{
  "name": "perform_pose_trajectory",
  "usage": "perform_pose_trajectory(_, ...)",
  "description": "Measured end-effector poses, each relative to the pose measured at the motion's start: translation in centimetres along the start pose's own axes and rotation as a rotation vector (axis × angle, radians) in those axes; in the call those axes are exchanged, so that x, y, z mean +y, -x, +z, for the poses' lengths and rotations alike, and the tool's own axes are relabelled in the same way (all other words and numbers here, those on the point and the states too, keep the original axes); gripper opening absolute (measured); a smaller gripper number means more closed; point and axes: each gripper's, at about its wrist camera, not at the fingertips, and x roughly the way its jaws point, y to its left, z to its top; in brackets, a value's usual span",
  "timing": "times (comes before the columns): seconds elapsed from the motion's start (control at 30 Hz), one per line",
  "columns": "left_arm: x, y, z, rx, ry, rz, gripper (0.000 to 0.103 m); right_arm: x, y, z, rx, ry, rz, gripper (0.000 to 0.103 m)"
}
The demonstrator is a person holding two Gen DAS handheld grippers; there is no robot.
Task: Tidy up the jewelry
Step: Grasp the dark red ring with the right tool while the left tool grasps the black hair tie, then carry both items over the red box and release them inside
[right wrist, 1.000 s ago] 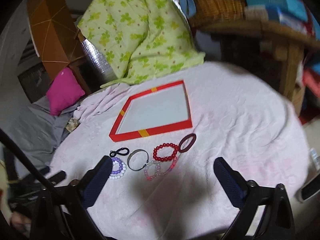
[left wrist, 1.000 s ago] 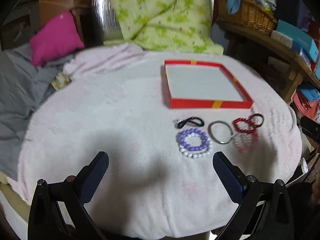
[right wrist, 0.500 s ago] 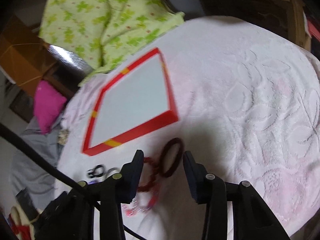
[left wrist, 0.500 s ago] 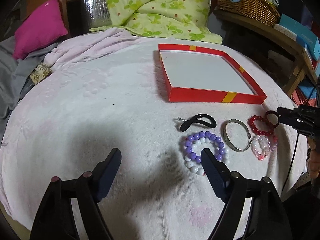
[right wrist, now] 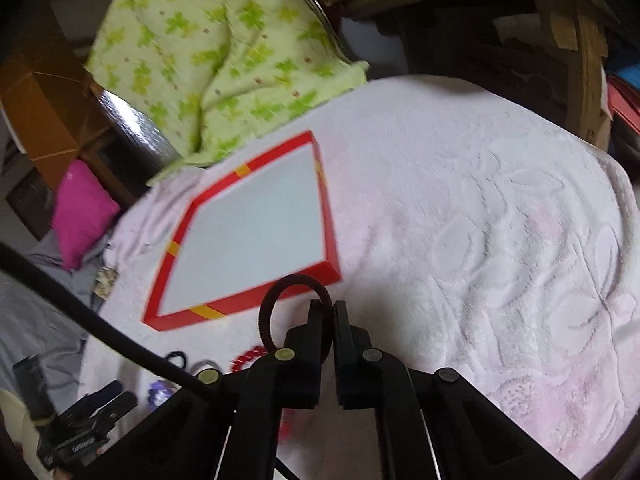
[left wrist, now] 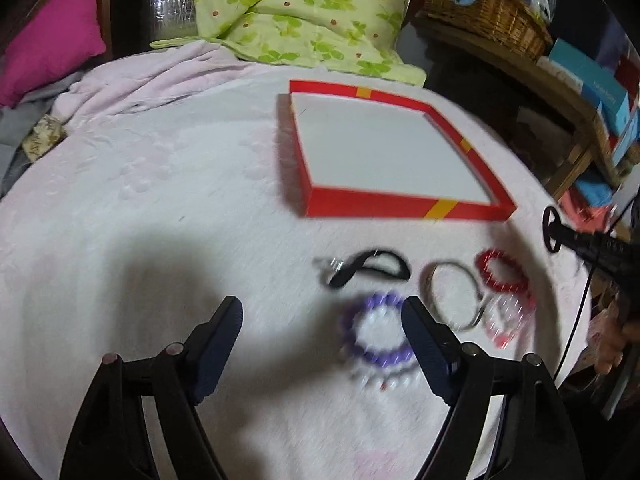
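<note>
just before the red tray (right wrist: 240, 304), right gripper (right wrist: 328, 308) pinches a dark hair band (right wrist: 266, 308); left gripper (left wrist: 320, 344) hovers spread.

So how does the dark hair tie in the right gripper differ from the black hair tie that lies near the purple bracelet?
The dark hair tie is lifted off the blanket, pinched in the shut right gripper; the black hair tie lies on the pink blanket, untouched. The dark hair tie hangs as an open round loop; the black hair tie is squashed long, with a small metal piece at one end. Both are thin dark loops in front of the red box.
</note>
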Motion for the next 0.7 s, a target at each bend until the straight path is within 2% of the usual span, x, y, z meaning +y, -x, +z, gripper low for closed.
perform_pose_trajectory(0.2,-1.3,-2.6,1.4,0.046,-0.043,-0.016,0.079,1.3,0.2,0.4,-0.034,0.002,0.056,0.006)
perform_pose_trajectory(0.27,-1.5,-3.3,1.4,0.08,-0.043,-0.047,0.057,1.5,-0.1,0.8,-0.048,-0.001,0.075,0.006)
perform_pose_trajectory(0.4,-1.5,-4.6,1.3,0.127,-0.04,-0.085,0.042,1.7,-0.3,1.2,-0.068,-0.006,0.099,0.006)
perform_pose_trajectory(0.5,-1.7,-4.8,1.5,0.119,-0.051,-0.113,0.022,1.9,-0.8,2.0,-0.08,-0.027,0.117,0.006)
perform_pose_trajectory(0.53,-1.7,-4.9,1.5,0.122,-0.046,-0.125,0.012,2.0,-1.0,2.3,-0.083,-0.031,0.118,0.006)
perform_pose_trajectory(0.7,-1.8,-4.9,1.7,0.101,-0.046,-0.164,0.007,2.5,-2.3,3.2,-0.079,-0.065,0.145,0.005)
